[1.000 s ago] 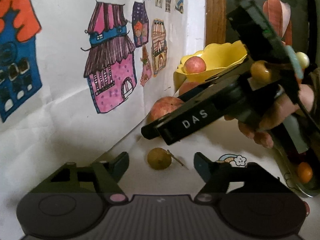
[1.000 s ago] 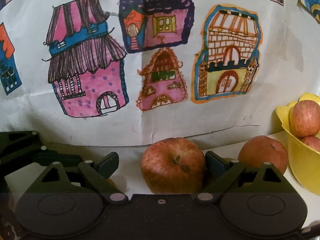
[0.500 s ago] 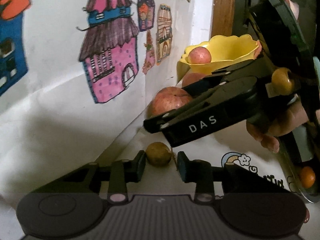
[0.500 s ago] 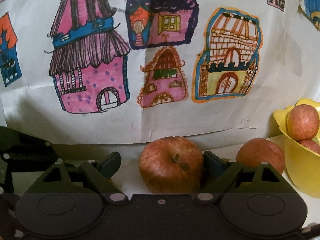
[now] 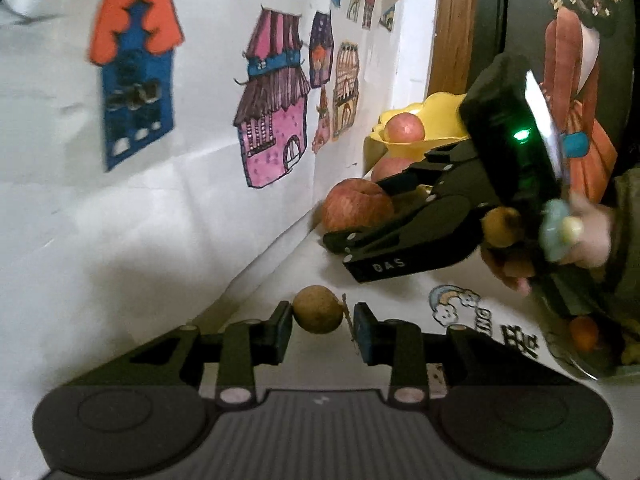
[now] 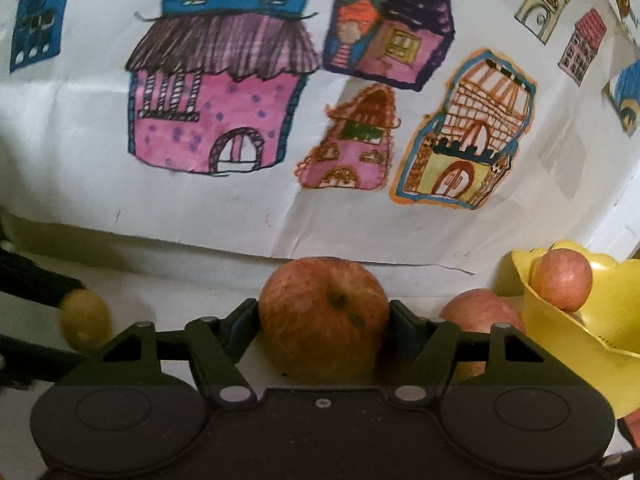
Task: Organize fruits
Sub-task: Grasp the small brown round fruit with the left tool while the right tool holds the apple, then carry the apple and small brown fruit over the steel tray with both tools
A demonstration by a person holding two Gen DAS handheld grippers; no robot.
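A small brown round fruit (image 5: 318, 310) with a thin stem sits between the pads of my left gripper (image 5: 322, 328), which is shut on it just above the white table. The right wrist view shows this same fruit (image 6: 84, 320) at the left edge. My right gripper (image 6: 324, 316) is shut on a red apple (image 6: 324, 320), its pads pressing both sides. In the left wrist view the right gripper (image 5: 356, 212) holds that apple (image 5: 352, 204) near the wall. A yellow bowl (image 6: 580, 340) at the right holds an apple (image 6: 562, 280).
Another apple (image 6: 480, 312) lies on the table between the held apple and the bowl. A wall covered with drawings of houses (image 6: 216, 112) stands close behind. A shiny tray (image 5: 580, 368) with an orange fruit (image 5: 584, 332) lies at the right. A person's hand (image 5: 588, 224) grips the right tool.
My left gripper moved up to the small brown fruit and shut on it. My right gripper shut on the apple. Both views have shifted.
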